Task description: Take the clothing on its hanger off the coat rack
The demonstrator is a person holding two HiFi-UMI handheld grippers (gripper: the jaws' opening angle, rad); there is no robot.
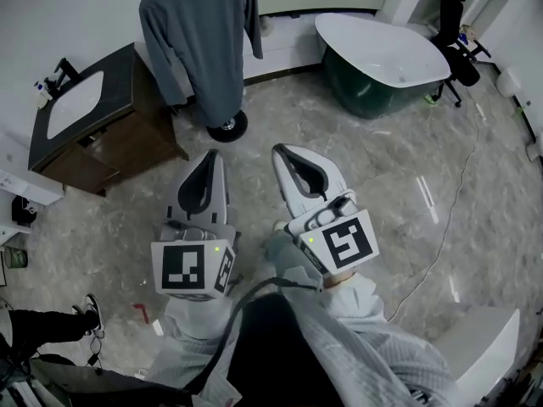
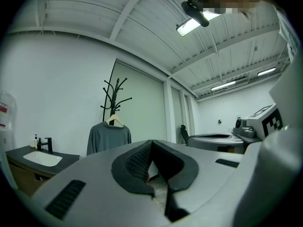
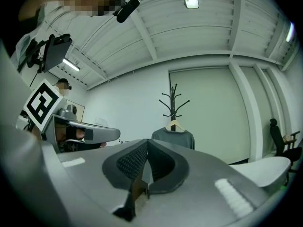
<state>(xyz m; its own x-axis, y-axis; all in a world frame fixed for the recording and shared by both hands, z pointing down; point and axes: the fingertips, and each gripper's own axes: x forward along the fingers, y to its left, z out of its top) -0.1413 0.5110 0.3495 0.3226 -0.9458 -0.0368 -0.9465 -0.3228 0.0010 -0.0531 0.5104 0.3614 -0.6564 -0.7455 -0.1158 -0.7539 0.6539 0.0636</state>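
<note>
Both the left claw [image 1: 209, 158] and the right claw [image 1: 282, 153] are closed tight, well apart from the grey sweater [image 1: 199, 41] on its hanger [image 2: 113, 121]; a white sink [image 1: 75, 104] sits in the counter [image 1: 127, 79].

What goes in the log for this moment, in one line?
sweater: hanging on coat rack | left tool: shut, empty | right tool: shut, empty | touching sweater: no
</note>
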